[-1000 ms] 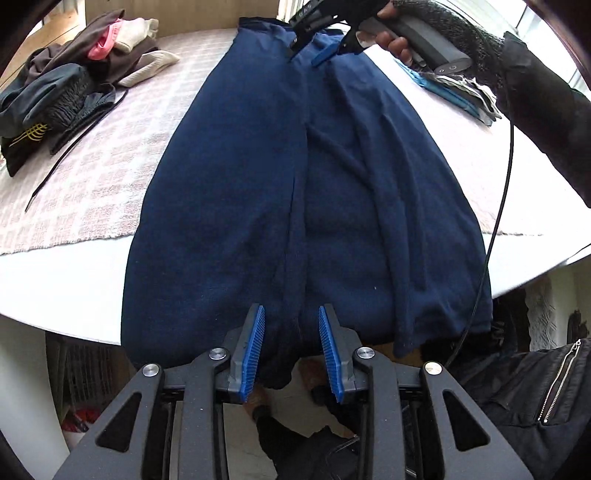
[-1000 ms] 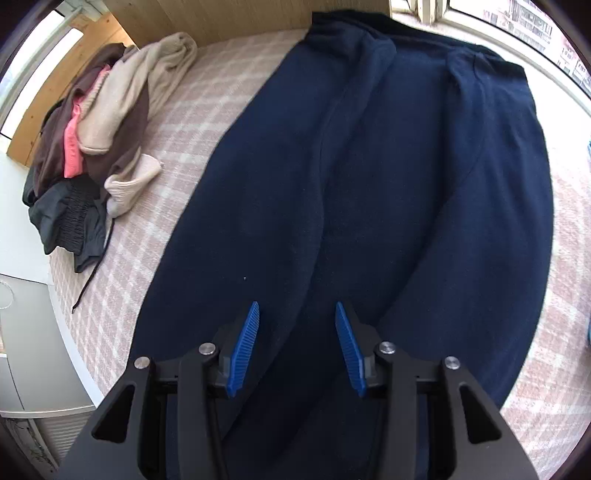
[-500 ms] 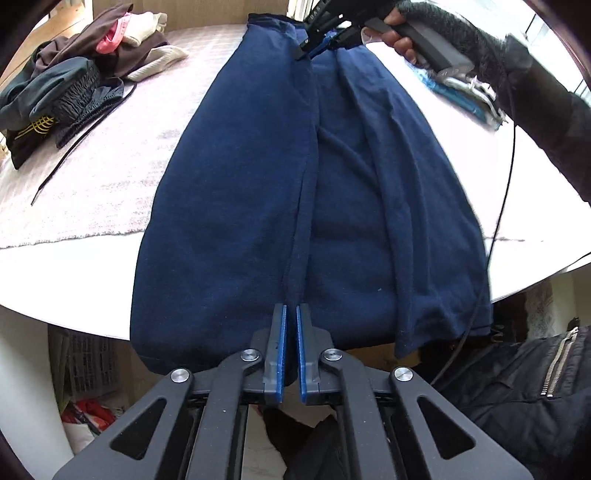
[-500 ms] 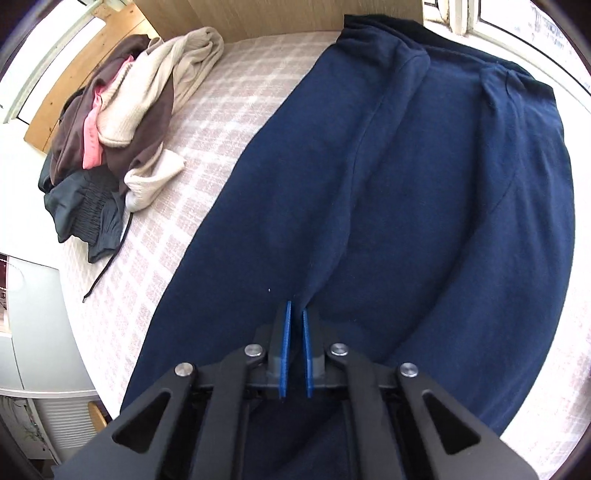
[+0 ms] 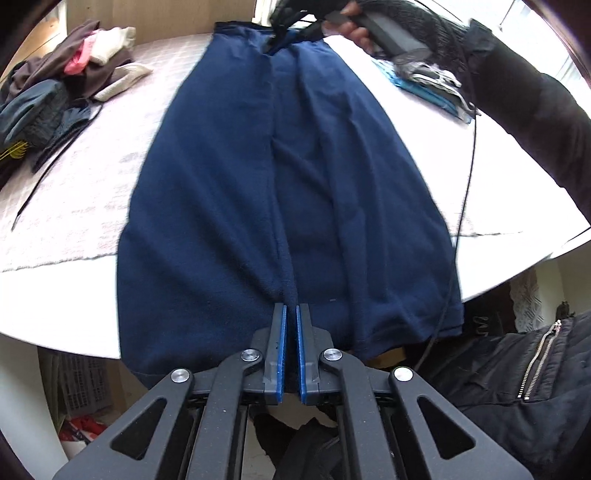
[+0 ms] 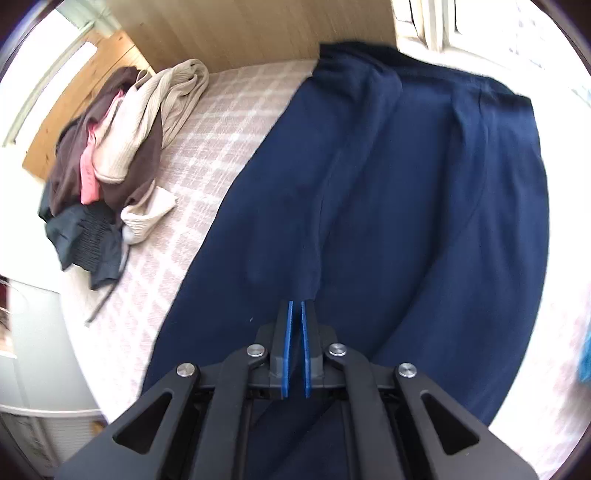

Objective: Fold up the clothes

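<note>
Navy blue trousers (image 5: 221,184) lie lengthwise on a round white table (image 5: 55,295), their near end hanging over the rim. My left gripper (image 5: 290,307) is shut on the middle fold of that near end, with dark cloth between the blue pads. At the far end a gloved hand (image 5: 369,22) holds my right gripper (image 5: 275,44) down on the cloth. In the right wrist view, the right gripper (image 6: 295,303) is shut on a central crease of the trousers (image 6: 424,221).
A pile of brown, beige, pink and dark clothes (image 5: 66,85) (image 6: 118,147) sits on the checked cloth (image 5: 74,184) at the left. Folded blue and grey items (image 5: 428,85) lie far right. A black cable (image 5: 469,166) hangs over the right side. A person's black jacket (image 5: 517,369) is close by.
Both grippers, open a second ago with cloth between their pads, have closed on the trousers. The far end has shifted slightly in view.
</note>
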Motion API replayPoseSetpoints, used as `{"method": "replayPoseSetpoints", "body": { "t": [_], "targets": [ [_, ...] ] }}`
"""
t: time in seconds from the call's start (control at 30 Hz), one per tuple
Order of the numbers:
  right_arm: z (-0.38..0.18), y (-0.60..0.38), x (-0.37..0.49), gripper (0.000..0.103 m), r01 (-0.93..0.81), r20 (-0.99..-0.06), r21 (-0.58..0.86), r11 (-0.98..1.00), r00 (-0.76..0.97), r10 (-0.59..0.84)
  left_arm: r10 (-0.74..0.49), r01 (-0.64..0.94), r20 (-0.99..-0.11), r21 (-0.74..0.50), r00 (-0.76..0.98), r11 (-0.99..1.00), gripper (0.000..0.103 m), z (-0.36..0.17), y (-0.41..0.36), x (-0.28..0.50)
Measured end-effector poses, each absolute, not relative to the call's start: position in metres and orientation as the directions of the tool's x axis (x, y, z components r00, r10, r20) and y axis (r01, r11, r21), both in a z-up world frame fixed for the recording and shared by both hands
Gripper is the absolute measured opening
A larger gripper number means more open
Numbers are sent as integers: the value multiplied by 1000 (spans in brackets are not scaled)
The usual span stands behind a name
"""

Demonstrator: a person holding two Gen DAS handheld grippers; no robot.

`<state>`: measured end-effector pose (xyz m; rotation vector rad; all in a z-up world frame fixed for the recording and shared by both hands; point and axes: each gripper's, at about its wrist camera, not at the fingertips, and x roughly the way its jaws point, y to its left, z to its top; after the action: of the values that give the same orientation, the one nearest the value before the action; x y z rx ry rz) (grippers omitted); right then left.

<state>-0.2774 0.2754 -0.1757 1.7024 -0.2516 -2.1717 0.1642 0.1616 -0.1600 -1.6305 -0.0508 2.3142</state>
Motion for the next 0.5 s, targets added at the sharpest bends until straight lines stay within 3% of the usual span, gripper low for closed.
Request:
{"method": "replayPoseSetpoints", "body": {
  "t": [0.1,0.13,0.47,0.5],
  "targets": [
    [-181,282,-275,25,143,-890,401,-905,-173,-422,248,-212,-915,-186,-317,-959,5,-158,153,167],
    [-182,282,-275,26,138,-889,407,-903,-168,-427,242,-211,-915,-180,-322,-961,5,-157,151,167],
    [-193,273,-281,24,114,-894,410,-905,-147,-424,244,-210,-913,-182,-328,-961,5,-156,144,165],
    [-192,271,-282,10,126,-897,401,-907,-144,-417,246,-209,-912,-184,-327,-961,5,-156,143,165]
  ]
}}
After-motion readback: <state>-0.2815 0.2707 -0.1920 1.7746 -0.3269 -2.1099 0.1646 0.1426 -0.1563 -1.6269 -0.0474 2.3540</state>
